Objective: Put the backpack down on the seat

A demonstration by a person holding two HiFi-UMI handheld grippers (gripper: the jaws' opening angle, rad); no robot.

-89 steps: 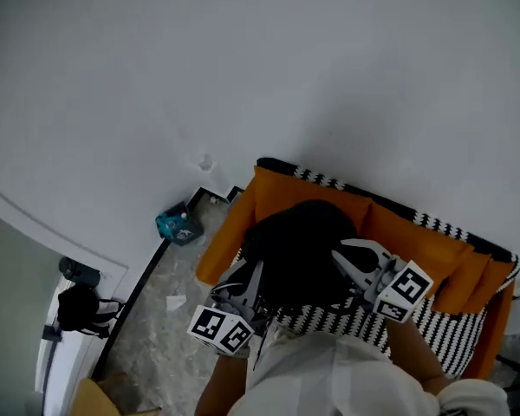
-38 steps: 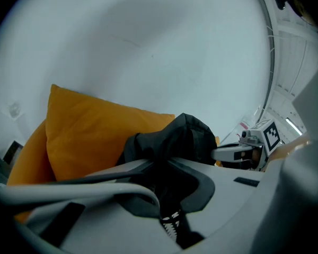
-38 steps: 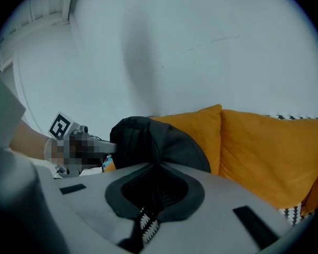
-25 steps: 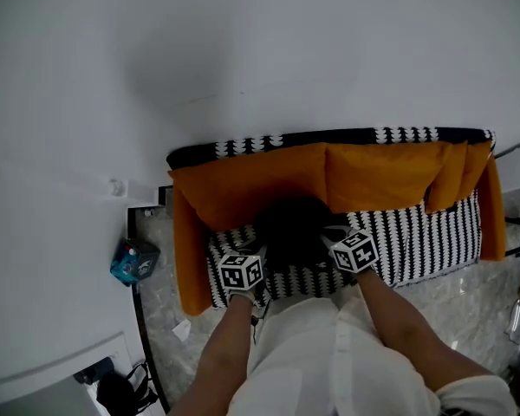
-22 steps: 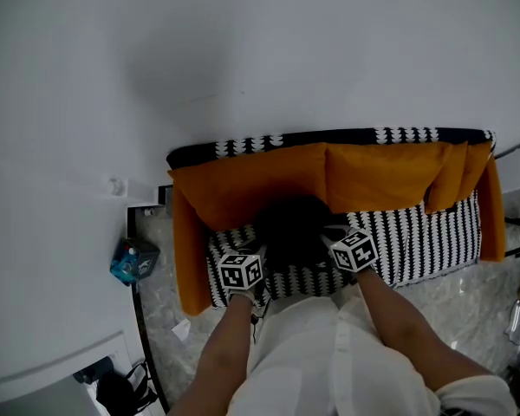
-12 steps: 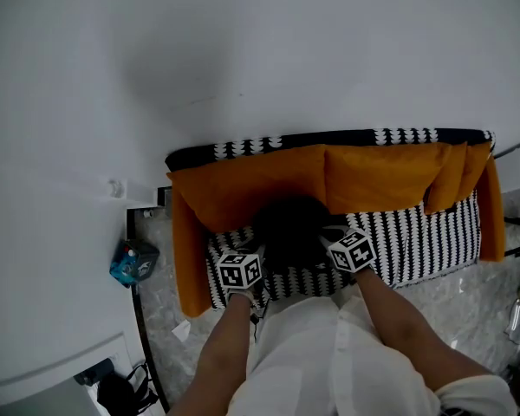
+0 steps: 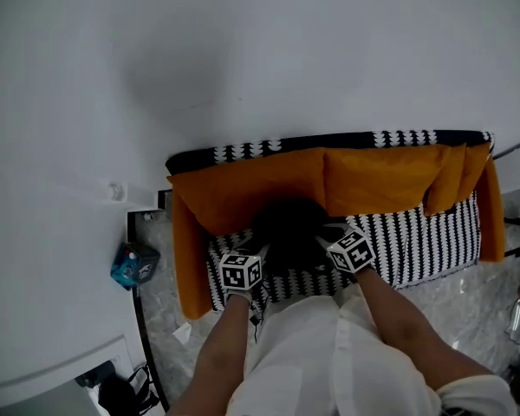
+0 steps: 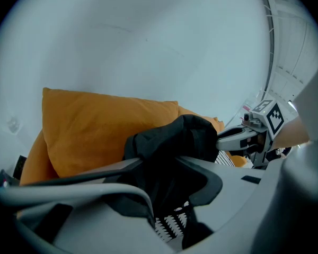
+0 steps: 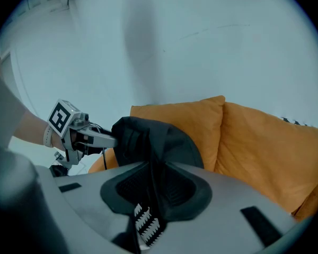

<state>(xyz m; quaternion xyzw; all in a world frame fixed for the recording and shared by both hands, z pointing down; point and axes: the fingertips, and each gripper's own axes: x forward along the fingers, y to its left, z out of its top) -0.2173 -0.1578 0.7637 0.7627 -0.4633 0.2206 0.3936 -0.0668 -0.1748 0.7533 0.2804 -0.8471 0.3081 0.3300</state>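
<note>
A black backpack [image 7: 290, 226] rests on the black-and-white patterned seat [image 7: 416, 241] of a sofa, leaning against its orange back cushion [image 7: 251, 187]. My left gripper [image 7: 256, 252] is at the bag's left side and my right gripper [image 7: 328, 234] at its right side. In the left gripper view the jaws of the left gripper [image 8: 175, 178] are opening, with black backpack [image 8: 172, 142] fabric loose in the gap. In the right gripper view the right gripper [image 9: 153, 187] is also opening, and a thin strap of the backpack [image 9: 148, 136] runs between its jaws.
The sofa stands against a white wall, with orange arms at both ends [image 7: 184, 250]. A teal object [image 7: 128, 263] lies on the marble floor left of it. The person's white-clad legs fill the lower middle. A dark item [image 7: 113, 394] sits at the bottom left.
Since the earliest frame the backpack has come down from above the sofa onto the seat, and the view now faces the sofa squarely. Over the last second almost nothing has shifted.
</note>
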